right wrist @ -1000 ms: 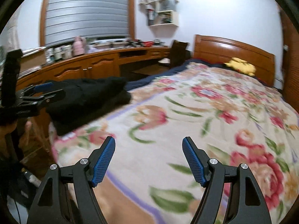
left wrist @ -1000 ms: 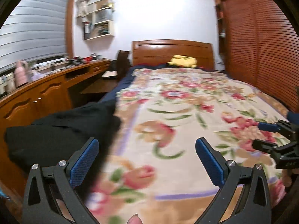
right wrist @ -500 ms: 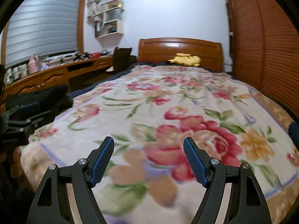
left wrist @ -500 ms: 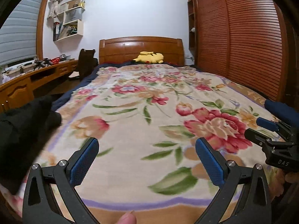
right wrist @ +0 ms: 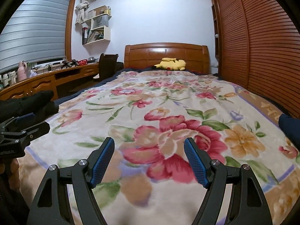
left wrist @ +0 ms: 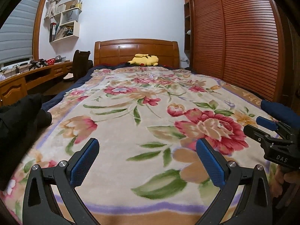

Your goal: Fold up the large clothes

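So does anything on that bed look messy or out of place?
Mostly tidy. The black garment lies bunched in a heap at the bed's left edge, not spread flat. A yellow plush toy rests by the headboard. Both claws, left claw and right claw, are open, holding nothing.

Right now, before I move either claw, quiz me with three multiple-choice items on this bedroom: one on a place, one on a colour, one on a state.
1. Where does the black garment lie?
A. at the left edge of the bed
B. against the headboard
C. on the wall shelf

2. What colour is the plush toy by the headboard?
A. red
B. yellow
C. green

3. How do the left claw and right claw stand?
A. both shut on cloth
B. one open, one shut
C. both open and empty

Answers:
1 A, the dark heap sits on the left border of the floral blanket.
2 B, it shows yellow in both views.
3 C, each pair of blue pads is spread with only blanket seen between them.
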A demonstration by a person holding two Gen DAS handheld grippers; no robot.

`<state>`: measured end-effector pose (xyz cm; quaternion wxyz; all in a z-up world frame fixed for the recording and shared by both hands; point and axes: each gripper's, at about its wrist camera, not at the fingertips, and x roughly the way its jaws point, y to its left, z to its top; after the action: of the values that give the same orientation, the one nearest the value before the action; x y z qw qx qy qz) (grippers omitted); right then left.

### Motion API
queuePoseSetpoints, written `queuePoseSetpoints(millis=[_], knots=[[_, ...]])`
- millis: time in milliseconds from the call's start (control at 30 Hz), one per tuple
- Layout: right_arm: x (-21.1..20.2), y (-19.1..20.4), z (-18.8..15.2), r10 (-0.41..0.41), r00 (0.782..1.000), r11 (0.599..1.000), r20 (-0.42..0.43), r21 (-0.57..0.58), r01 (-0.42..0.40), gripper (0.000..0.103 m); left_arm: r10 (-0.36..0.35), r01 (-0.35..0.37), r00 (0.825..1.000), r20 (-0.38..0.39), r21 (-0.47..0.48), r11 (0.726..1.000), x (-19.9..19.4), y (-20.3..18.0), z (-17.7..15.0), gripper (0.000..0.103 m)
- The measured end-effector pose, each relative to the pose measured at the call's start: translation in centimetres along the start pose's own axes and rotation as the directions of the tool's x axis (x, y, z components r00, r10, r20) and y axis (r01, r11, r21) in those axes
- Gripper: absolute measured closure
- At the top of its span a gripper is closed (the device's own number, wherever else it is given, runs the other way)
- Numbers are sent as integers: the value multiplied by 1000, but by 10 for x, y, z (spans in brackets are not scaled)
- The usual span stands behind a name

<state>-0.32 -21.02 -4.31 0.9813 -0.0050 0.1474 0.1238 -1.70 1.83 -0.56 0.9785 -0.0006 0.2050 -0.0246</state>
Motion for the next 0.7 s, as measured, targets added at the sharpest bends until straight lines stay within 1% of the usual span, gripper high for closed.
queuePoseSetpoints(millis=[167, 700], knots=[[6, -6, -2, -3, 1000, 1000, 0, 8, 3, 25, -11, 11, 1000, -5, 2, 1000, -1, -1, -1, 0], [14, -15, -5, 4, 1000, 1000, 3, -2, -4, 25, -9, 9, 1000, -3, 4, 1000, -1, -1, -2, 0]])
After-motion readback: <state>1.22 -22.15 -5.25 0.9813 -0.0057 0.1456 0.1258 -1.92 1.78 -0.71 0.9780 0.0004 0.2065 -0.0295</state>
